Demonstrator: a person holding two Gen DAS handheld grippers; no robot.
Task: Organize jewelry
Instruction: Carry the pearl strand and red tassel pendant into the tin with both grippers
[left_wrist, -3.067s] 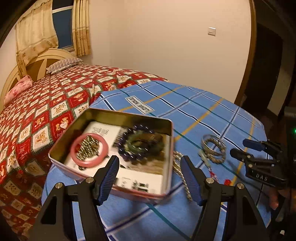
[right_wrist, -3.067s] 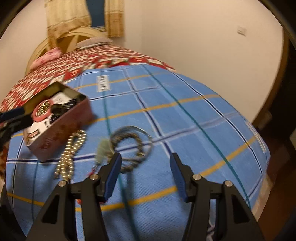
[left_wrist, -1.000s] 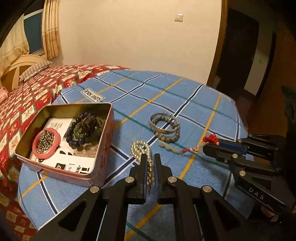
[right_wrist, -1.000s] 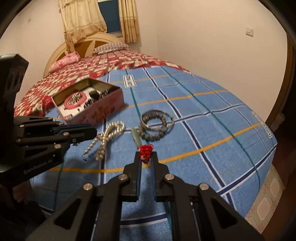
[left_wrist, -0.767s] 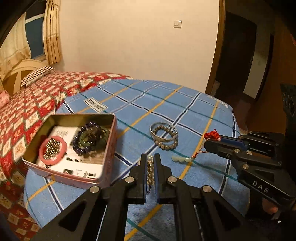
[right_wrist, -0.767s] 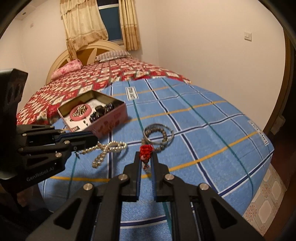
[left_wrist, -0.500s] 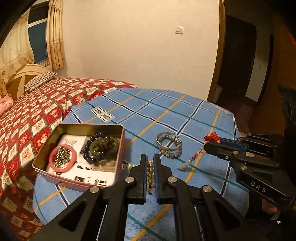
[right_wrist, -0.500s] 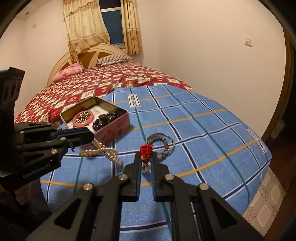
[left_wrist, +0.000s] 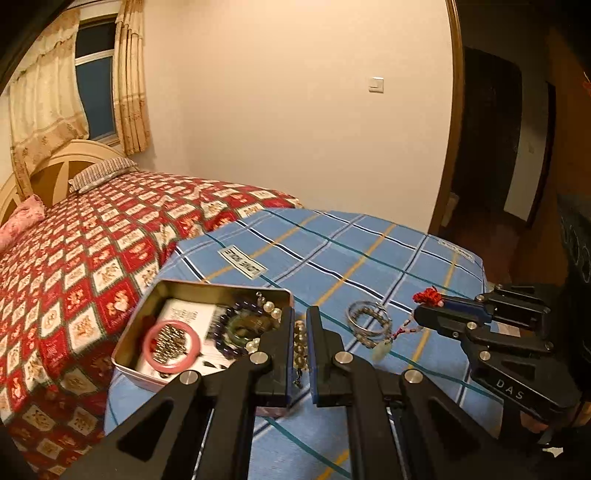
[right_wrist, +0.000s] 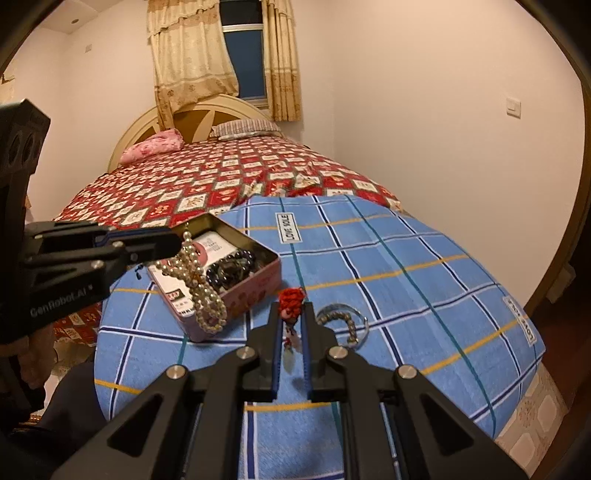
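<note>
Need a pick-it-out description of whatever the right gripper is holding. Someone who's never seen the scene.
Start at the blue plaid tablecloth, then the open tin of bracelets on it. To the tin's right, the right gripper is shut on a jade pendant on a cord with a red knot. Unlike the pearl necklace hanging from the left gripper, it is one pale green stone, hanging above the cloth.

open tin (left_wrist: 147, 306) crowded (bracelets), bare cloth (right_wrist: 406, 266) beyond
</note>
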